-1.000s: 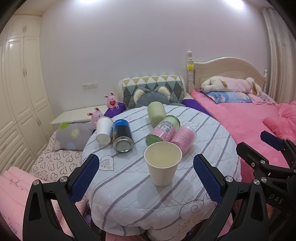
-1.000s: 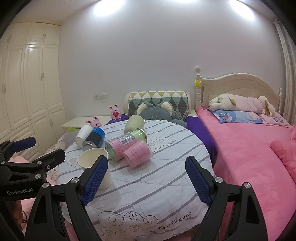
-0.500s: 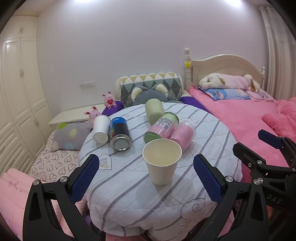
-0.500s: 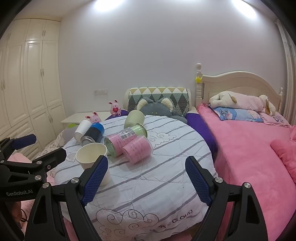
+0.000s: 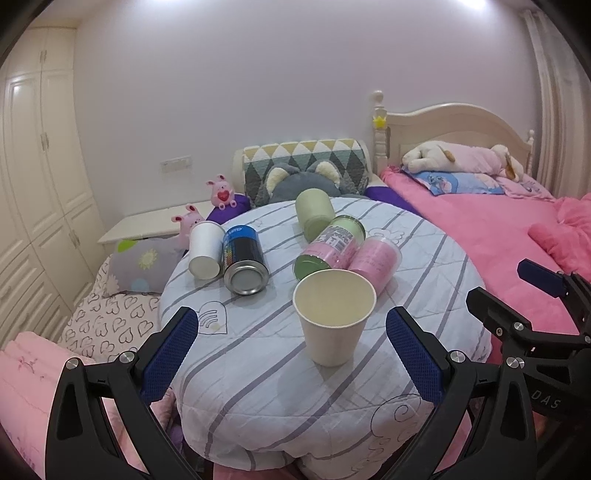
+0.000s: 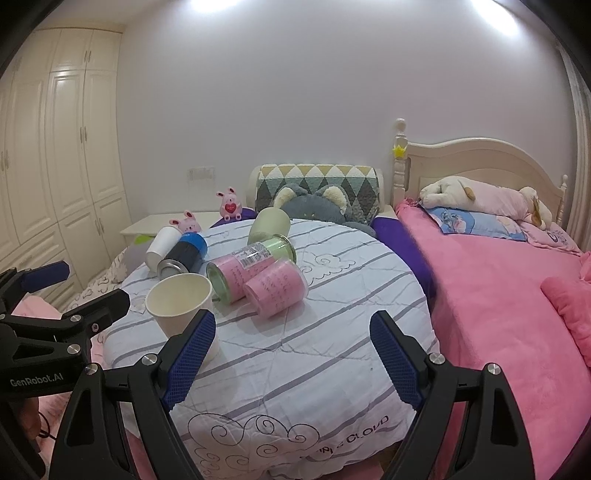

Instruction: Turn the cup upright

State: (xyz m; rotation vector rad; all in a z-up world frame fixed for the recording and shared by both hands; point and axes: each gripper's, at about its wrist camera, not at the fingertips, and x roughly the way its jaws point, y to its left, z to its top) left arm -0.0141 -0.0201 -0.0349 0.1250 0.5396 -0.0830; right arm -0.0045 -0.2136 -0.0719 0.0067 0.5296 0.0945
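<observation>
Between the left fingers (image 5: 168, 354) with textured blue pads stands a matt paper cup (image 5: 334, 317) on a quilted cloth desk (image 5: 258, 369); beyond lies a shiny metal can (image 5: 243, 264).

Bright, even indoor light from overhead.
2 ceiling lights (image 6: 214, 5) glare at the top; fisheye bends the edges, corners go black, shadows stay soft.

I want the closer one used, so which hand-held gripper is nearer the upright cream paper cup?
Left: the upright cream paper cup stands just ahead between its open fingers. The right one sits off to the cup's right.
</observation>
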